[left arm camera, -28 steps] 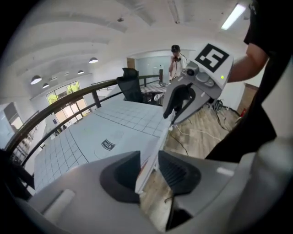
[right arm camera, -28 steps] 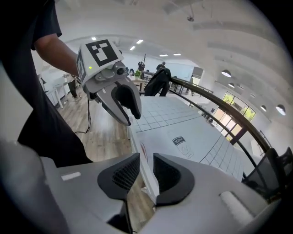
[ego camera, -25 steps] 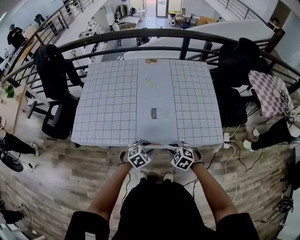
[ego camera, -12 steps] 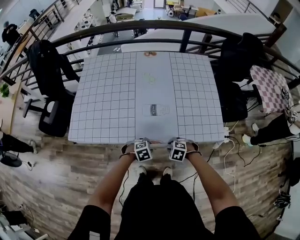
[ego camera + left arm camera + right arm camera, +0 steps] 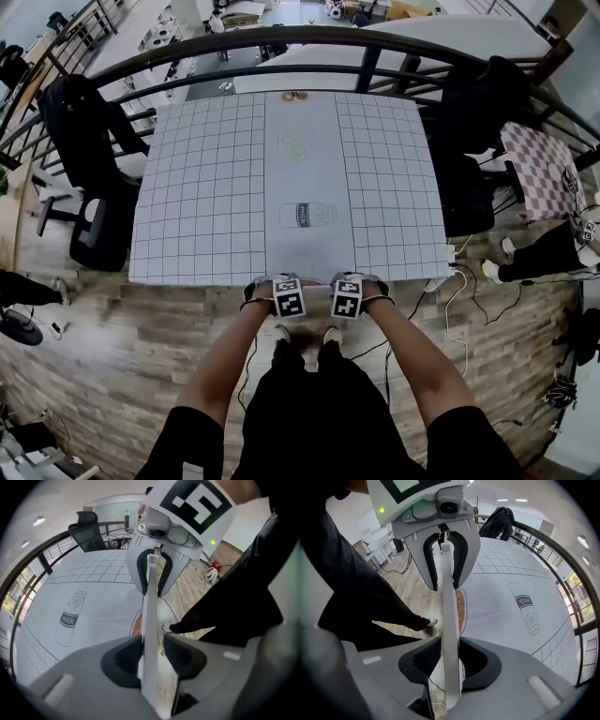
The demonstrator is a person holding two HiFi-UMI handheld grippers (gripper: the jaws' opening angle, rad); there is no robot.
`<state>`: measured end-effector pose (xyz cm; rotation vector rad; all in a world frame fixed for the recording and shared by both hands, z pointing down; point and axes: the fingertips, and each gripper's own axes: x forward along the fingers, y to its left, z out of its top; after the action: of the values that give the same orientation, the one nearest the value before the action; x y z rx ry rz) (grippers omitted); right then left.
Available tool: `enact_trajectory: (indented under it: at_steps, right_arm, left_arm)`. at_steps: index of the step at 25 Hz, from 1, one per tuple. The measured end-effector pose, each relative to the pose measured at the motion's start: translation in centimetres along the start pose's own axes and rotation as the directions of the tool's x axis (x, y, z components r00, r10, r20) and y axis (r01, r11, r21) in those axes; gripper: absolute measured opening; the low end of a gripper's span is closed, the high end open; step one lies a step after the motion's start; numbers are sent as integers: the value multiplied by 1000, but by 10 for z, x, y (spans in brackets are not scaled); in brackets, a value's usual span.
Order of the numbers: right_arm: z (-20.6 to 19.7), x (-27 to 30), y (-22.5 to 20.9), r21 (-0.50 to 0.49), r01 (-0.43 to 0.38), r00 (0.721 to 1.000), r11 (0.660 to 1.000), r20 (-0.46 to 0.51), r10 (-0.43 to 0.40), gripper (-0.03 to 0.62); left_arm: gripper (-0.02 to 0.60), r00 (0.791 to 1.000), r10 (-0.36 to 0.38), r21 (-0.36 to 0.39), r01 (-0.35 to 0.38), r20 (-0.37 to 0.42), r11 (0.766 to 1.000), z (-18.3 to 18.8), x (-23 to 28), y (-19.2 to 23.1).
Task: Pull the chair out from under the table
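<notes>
The chair (image 5: 449, 597) is tucked under the near edge of the surface (image 5: 206, 187), directly ahead of the person. Only the thin white top edge of the chair back (image 5: 151, 606) shows, running through both gripper views. In the head view it is hidden below the grippers. An orange patch beside it, under the cloth edge, may be the seat, but this cannot be confirmed.

Left gripper (image 5: 152, 656): pointed steeply down, astride the chair back. Its fingers (image 5: 125, 656) have just been opening and stand released, with a gap showing on one side of the panel.

Right gripper (image 5: 450, 660): same posture, just beside the left one on the same edge. Its fingers (image 5: 424, 660) have also just been opening. The panel sits between them, close to both pads but, as judged, not yet clamped.

Reason for placement: the back edge is the only part of the chair clear of the surface. Two grips side by side should keep the pull straight and stop the chair slewing.

Step in hand: seating the fingers over the edge before closing. The chair is not yet drawn out.

Clearances: the pull path runs toward the person, whose feet (image 5: 282, 333) stand just behind the chair, so stepping back will likely be needed. The wooden floor (image 5: 141, 356) behind is open. Cables (image 5: 450, 314) lie to the right, and an office chair (image 5: 94, 178) stands to the left, both apart from the path.
</notes>
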<state>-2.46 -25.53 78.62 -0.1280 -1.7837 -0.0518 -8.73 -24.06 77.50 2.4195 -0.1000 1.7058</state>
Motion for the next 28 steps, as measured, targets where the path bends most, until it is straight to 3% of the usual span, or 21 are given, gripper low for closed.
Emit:
enact_trajectory:
  at_steps: [3, 7, 14, 16, 19, 20, 24, 28]
  right_arm:
    - [-12, 18, -7, -22, -11, 1000, 1000, -10, 10, 118]
    - [-15, 32, -9, -42, -22, 999, 999, -30, 21, 120]
    - [-9, 52, -13, -74, -32, 998, 997, -50, 29, 87]
    - [-9, 57, -12, -63, -36, 998, 997, -49, 33, 86]
    - [-10, 59, -11, -50, -78, 996, 996, -52, 75, 110]
    - [-10, 59, -11, -59, -85, 995, 995, -56, 81, 117]
    - [-10, 61, -9, -182, -56, 994, 982, -102, 37, 115]
    - [-10, 62, -11, -139, -67, 994, 988, -95, 54, 115]
  left_arm:
    - [147, 1000, 0, 15, 0, -17, 1000, 6, 22, 8]
    - [143, 1000, -7, -42, 7, 1, 999, 10, 36, 14]
    - [114, 1000, 25, -58, -25, 3, 998, 4, 47, 18]
    - [106, 999, 37, -22, -37, 0, 999, 4, 48, 17]
    - [107, 998, 56, 96, -52, -41, 994, 1, 56, 17]
    - [107, 997, 55, 99, -50, -52, 994, 0, 59, 18]
    - [97, 999, 20, -1, -20, -49, 1000, -1, 63, 21]
    - [96, 998, 47, -17, -47, -43, 999, -1, 67, 24]
